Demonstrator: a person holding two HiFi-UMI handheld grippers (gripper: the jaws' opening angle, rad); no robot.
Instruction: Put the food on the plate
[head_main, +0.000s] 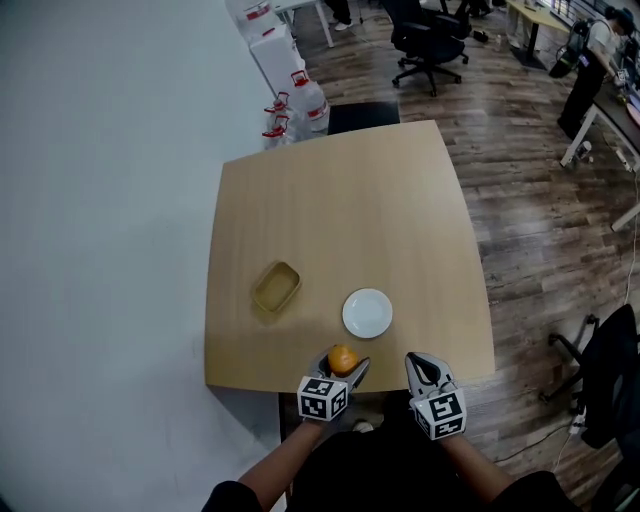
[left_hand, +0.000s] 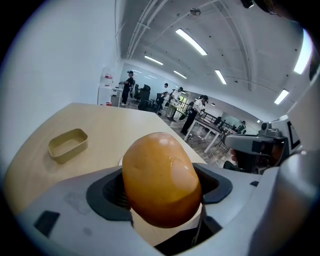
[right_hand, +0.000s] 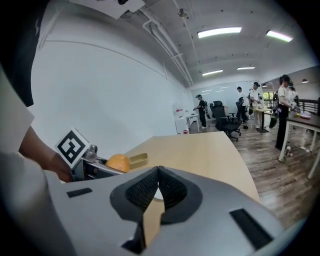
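An orange, egg-shaped piece of food (head_main: 342, 359) (left_hand: 161, 178) is clamped between the jaws of my left gripper (head_main: 341, 364) (left_hand: 161, 192) at the table's near edge. From the right gripper view the food (right_hand: 118, 162) shows at the left. A small white plate (head_main: 367, 313) lies empty on the table just beyond and to the right of the food; its rim (right_hand: 156, 195) peeks past my right jaws. My right gripper (head_main: 420, 368) (right_hand: 157, 189) is shut with nothing in it, over the near edge right of the plate.
A shallow tan tray (head_main: 276, 287) (left_hand: 68, 144) (right_hand: 138, 159) sits left of the plate on the light wooden table (head_main: 340, 210). A white wall runs along the left. Water jugs (head_main: 305, 100) stand beyond the far edge; office chairs and people are farther off.
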